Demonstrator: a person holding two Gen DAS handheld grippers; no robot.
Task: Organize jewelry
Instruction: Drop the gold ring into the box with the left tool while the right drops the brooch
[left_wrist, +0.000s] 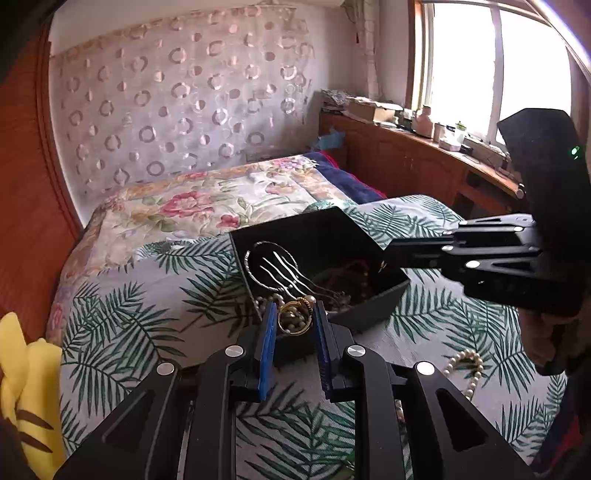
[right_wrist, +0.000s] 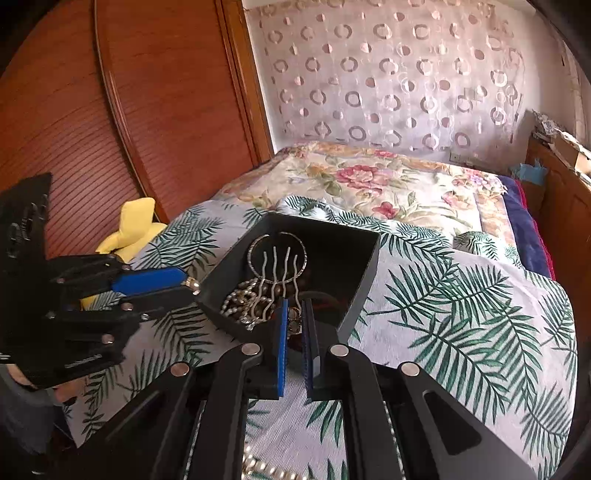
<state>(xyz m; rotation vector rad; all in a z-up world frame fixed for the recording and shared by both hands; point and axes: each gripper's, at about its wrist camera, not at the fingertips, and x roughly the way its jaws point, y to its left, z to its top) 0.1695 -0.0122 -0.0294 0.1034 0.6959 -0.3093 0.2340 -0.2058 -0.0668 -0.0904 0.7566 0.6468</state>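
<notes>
Jewelry (right_wrist: 258, 295) inside black box (right_wrist: 365, 266)

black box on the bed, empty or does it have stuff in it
Not empty. The black box is open-topped and holds a silver bangle, a wavy hair comb and tangled bead strands.

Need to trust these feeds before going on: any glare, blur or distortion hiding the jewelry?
Left wrist view: the bright window is blown out at upper right, yet the gold ring between the blue pads stays sharp. Right wrist view: even light, the silver wavy hair comb in the open black box is clear. Both views: fisheye bends the edges, corners go dark.
</notes>
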